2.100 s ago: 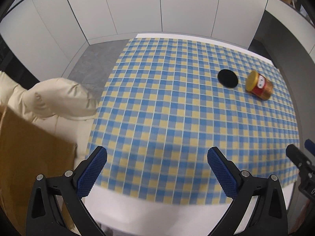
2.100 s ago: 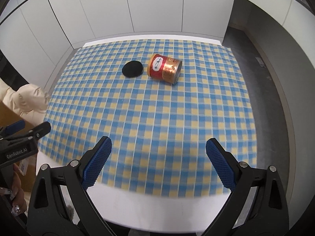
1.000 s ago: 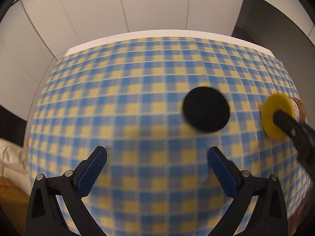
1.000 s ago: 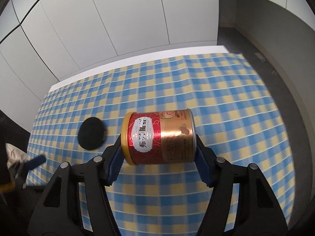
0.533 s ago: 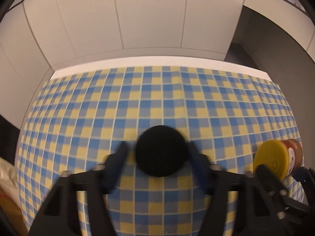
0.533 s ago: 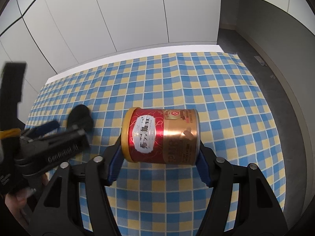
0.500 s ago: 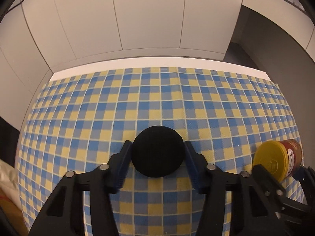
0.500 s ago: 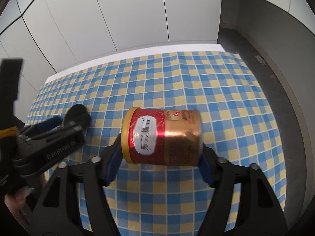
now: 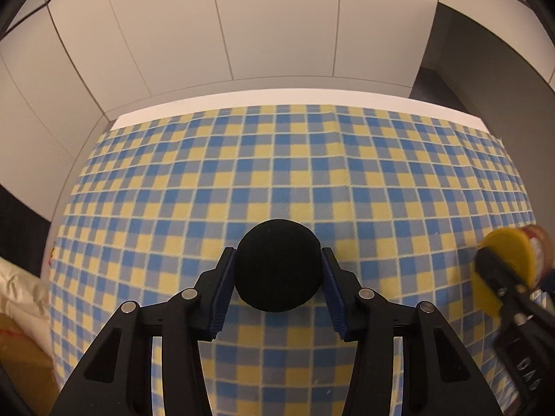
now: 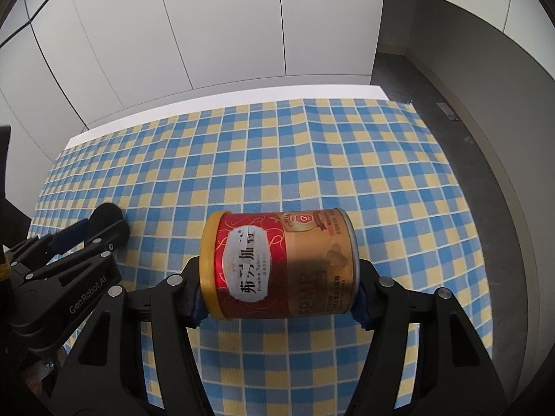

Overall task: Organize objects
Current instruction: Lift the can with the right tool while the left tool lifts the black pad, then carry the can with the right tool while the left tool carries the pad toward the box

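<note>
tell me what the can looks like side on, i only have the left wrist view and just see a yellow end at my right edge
Observer: The can lies sideways in the right gripper, red label beside a gold band.
Operator: is it gripped by the ends or the sides
Observer: By the ends: one finger on the yellow lid, the other on the silver-rimmed base.
Operator: can you see my black disc from there
Observer: Yes, the black disc shows edge-on at far left, thin, between the left gripper fingers, above the checked cloth.

Black frames, silver screws, blue jaws.
</note>
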